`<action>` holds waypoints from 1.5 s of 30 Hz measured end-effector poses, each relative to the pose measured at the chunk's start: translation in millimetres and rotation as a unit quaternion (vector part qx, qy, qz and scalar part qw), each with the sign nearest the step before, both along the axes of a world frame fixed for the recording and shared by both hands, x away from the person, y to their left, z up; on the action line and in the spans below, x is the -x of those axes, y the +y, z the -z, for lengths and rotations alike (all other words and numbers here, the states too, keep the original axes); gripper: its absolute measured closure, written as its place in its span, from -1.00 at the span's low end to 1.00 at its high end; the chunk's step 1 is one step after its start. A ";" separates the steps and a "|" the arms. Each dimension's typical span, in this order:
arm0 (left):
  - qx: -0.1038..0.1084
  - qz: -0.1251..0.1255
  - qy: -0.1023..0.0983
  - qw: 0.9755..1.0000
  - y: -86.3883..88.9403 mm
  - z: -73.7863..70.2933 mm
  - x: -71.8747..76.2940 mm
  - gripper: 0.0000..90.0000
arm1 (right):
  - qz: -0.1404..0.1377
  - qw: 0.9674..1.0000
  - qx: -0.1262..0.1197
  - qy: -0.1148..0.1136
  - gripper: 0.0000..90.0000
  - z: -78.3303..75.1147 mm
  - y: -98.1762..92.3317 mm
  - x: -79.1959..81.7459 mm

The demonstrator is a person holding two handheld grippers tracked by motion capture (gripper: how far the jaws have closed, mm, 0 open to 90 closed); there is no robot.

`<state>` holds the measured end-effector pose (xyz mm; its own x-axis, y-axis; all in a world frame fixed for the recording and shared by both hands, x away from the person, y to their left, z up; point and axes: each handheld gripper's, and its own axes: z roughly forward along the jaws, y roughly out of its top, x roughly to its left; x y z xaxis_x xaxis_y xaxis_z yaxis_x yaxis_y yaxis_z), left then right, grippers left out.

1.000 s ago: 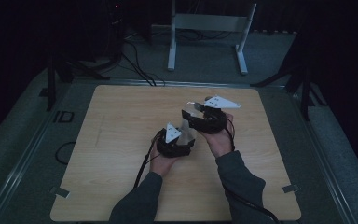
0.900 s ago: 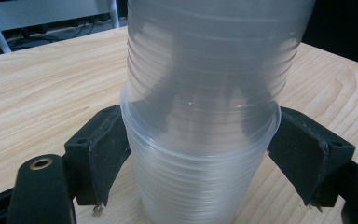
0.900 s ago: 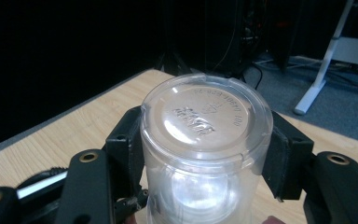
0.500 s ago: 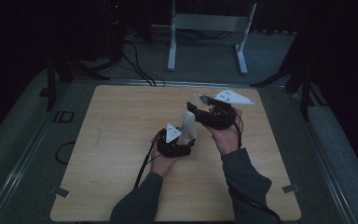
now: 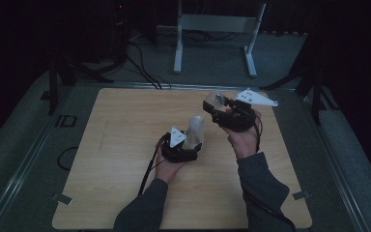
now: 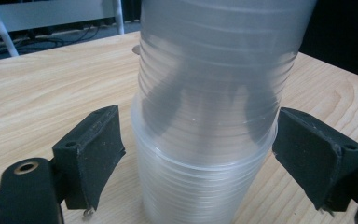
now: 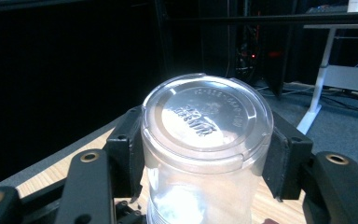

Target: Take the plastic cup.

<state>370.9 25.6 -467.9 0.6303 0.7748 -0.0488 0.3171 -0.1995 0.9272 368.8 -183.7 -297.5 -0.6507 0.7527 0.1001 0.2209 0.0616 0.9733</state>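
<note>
Cups (image 6: 205,140) stand stacked between left tongs (image 6: 198,154), seemingly untouched up close.

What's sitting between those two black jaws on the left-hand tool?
A stack of clear plastic cups stands on the wooden table between them. In the left gripper view the left gripper has just opened: small gaps show at both pads.
</note>
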 end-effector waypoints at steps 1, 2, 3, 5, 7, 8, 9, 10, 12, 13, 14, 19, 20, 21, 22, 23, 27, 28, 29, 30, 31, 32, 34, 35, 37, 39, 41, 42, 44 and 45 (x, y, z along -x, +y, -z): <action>0.000 0.000 0.000 1.000 0.8 -0.1 0.1 -0.67 | 0.001 1.000 -0.002 0.000 -0.10 -0.5 -2.1 -0.1; -0.002 0.000 0.000 1.000 1.8 -0.3 0.5 -0.67 | 0.002 1.000 -0.002 0.000 -0.10 -0.7 -4.4 -0.5; -0.001 0.000 0.000 1.000 2.6 -0.2 0.9 -0.67 | 0.004 1.000 -0.003 0.000 -0.10 -0.8 -6.8 -0.7; 0.002 -0.001 0.001 1.000 3.2 -0.1 2.3 -0.67 | 0.008 1.000 -0.004 0.001 -0.10 -0.2 -12.1 -1.3; 0.000 0.000 0.000 1.000 4.4 -0.5 4.0 -0.67 | 0.015 1.000 -0.007 0.005 -0.10 0.6 -17.3 -1.4; 0.001 0.000 -0.001 1.000 4.9 -1.0 4.9 -0.67 | 0.020 1.000 -0.008 0.005 -0.10 1.4 -22.1 -0.3; 0.003 0.000 -0.002 1.000 5.7 -1.5 5.8 -0.67 | 0.020 1.000 -0.008 0.005 -0.10 1.4 -22.1 -0.3; 0.006 -0.001 -0.003 1.000 6.4 -2.1 6.7 -0.67 | 0.022 1.000 -0.007 0.005 -0.10 1.9 -24.2 0.3; 0.007 0.000 -0.004 1.000 8.3 -3.3 8.9 -0.67 | 0.029 1.000 -0.006 0.006 -0.10 3.7 -30.4 2.4; 0.007 0.001 -0.005 1.000 8.9 -3.7 10.0 -0.67 | 0.033 0.999 -0.006 0.007 -0.10 4.5 -32.4 3.3; 0.006 0.001 -0.006 1.000 9.6 -4.3 11.1 -0.67 | 0.033 0.999 -0.006 0.007 -0.10 4.5 -32.4 3.3; 0.013 0.004 -0.008 1.000 11.0 -5.1 14.6 -0.67 | 0.051 0.999 0.004 0.010 -0.10 15.3 -44.8 9.7; 0.013 0.004 -0.008 1.000 11.0 -5.1 14.6 -0.66 | 0.051 0.999 0.004 0.010 -0.10 15.3 -44.8 9.7; 0.013 0.005 -0.008 1.000 10.7 -5.3 15.6 -0.66 | 0.054 0.998 0.004 0.011 -0.10 17.2 -47.1 9.9; 0.014 0.008 -0.010 1.000 9.7 -5.3 16.7 -0.66 | 0.059 0.998 0.002 0.017 -0.10 20.5 -51.6 9.8; 0.015 0.009 -0.010 1.000 9.4 -5.4 17.3 -0.66 | 0.062 0.998 0.002 0.020 -0.10 22.1 -53.8 9.7; 0.014 0.013 -0.012 1.000 8.0 -5.4 17.8 -0.64 | 0.069 0.997 0.002 0.022 -0.10 25.7 -59.9 10.6; 0.015 0.013 -0.012 1.000 7.5 -5.5 17.9 -0.64 | 0.070 0.997 0.002 0.023 -0.10 26.6 -61.2 11.1; 0.016 0.013 -0.013 1.000 7.4 -5.6 18.0 -0.64 | 0.072 0.997 0.003 0.024 -0.10 27.7 -62.4 11.3; 0.016 0.013 -0.013 1.000 7.4 -5.6 18.0 -0.64 | 0.072 0.997 0.003 0.024 -0.10 27.7 -62.4 11.3; 0.017 0.012 -0.014 1.000 7.4 -5.9 18.5 -0.63 | 0.076 0.997 0.003 0.026 -0.10 30.4 -65.2 11.8; 0.017 0.012 -0.014 1.000 7.4 -5.9 18.5 -0.63 | 0.076 0.997 0.003 0.026 -0.10 30.4 -65.2 11.8; 0.019 0.012 -0.017 1.000 7.7 -7.1 20.0 -0.62 | 0.080 0.996 0.003 0.030 -0.10 33.9 -68.1 12.5; 0.019 0.012 -0.017 1.000 7.6 -7.3 20.2 -0.62 | 0.080 0.996 0.003 0.032 -0.10 35.0 -69.0 12.7; 0.022 0.012 -0.017 1.000 7.5 -8.3 21.1 -0.62 | 0.082 0.996 0.004 0.034 -0.10 36.8 -70.5 13.0; 0.022 0.013 -0.020 0.999 7.3 -8.9 21.7 -0.62 | 0.083 0.996 0.004 0.035 -0.10 37.6 -71.4 13.3; 0.022 0.014 -0.022 0.999 7.1 -9.8 22.4 -0.62 | 0.085 0.996 0.004 0.036 -0.10 39.7 -73.9 13.8; 0.022 0.014 -0.022 0.999 7.1 -10.0 22.4 -0.62 | 0.086 0.996 0.003 0.037 -0.10 40.5 -74.8 13.6; 0.022 0.013 -0.022 0.999 7.5 -10.3 22.3 -0.62 | 0.087 0.995 0.002 0.041 -0.10 42.6 -76.2 13.4; 0.022 0.013 -0.022 0.999 7.7 -10.4 22.2 -0.62 | 0.087 0.995 0.002 0.042 -0.10 43.4 -76.3 13.4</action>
